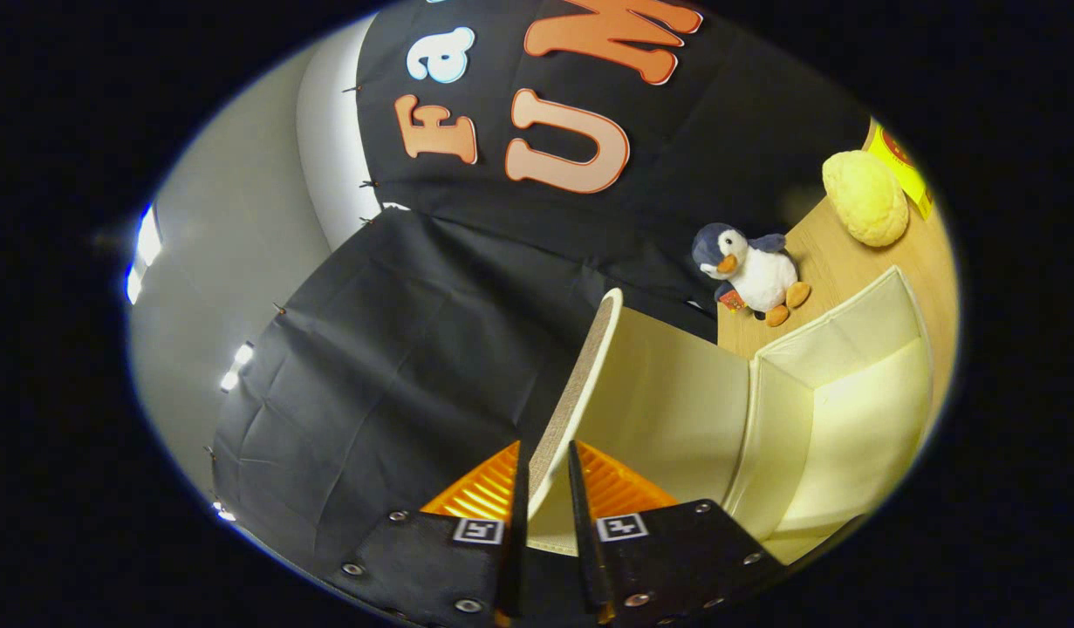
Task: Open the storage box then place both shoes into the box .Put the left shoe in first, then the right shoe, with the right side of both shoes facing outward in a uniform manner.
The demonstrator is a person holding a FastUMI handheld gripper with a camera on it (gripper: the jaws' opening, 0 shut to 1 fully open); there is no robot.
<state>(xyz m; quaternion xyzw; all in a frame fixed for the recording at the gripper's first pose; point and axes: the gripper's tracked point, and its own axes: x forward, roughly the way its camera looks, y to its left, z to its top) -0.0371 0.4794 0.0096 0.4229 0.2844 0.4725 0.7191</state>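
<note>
While the gripper (545,488) has its two fingers closed on the edge of the lid (650,392), one finger lies on each face of that panel, and the lid's thin edge runs up and away from between them toward the booth's black cloth wall (397,349). Opened and raised, the lid shows its pale inner face, which joins the box (851,410) just beyond the fingers. Only the near corner of the box's pale interior can be seen, with two walls meeting; its floor and far side are cut off, so whether anything lies inside is hard to make out. Where the fingertips meet the lid is partly hidden by the gripper's own body. Past the box, on the wooden worktop (842,262), a toy penguin (750,272) stands near the box's far rim. Farther back lies a round yellow plush (865,198), touching or just beside a yellow item (903,170) that is mostly cut off and cannot be identified. Pale wall with bright lights (144,253) shows beside the cloth.
</note>
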